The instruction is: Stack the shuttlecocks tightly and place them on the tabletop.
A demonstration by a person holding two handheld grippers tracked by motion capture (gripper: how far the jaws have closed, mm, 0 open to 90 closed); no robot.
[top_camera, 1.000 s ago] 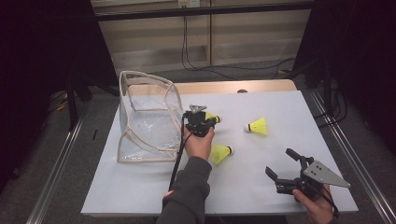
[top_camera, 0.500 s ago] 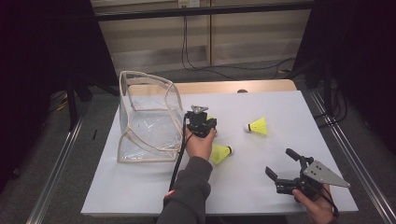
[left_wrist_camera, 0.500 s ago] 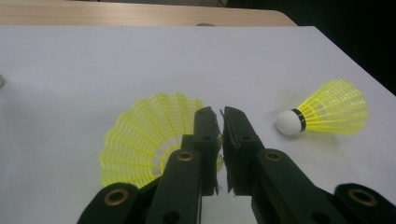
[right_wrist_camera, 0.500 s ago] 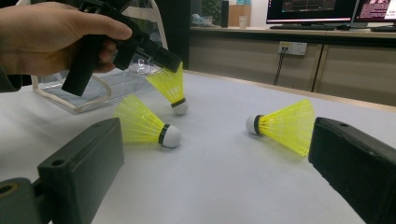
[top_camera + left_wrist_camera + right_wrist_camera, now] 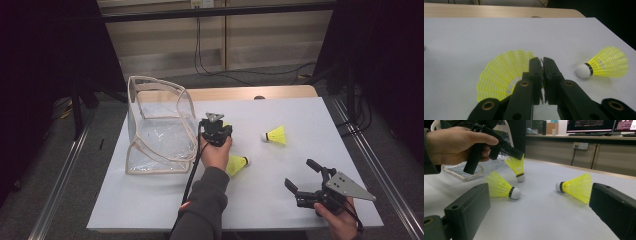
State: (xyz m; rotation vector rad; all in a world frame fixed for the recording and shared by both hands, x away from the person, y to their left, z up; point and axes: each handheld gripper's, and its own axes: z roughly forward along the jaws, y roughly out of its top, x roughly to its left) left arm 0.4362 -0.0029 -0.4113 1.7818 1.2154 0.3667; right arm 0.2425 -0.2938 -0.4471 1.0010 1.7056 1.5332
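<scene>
My left gripper is shut on the skirt rim of a yellow shuttlecock, just right of the clear bag. In the right gripper view that shuttlecock hangs cork-down from the left gripper, its white cork at or just above the table. A second yellow shuttlecock lies beside the holding hand. A third lies further right on its side. My right gripper rests open near the table's front right corner, with nothing between its jaws.
A transparent bag with beige trim stands at the left of the white table, its opening facing the left gripper. A wooden strip runs along the far edge. Metal rails flank the table on both sides.
</scene>
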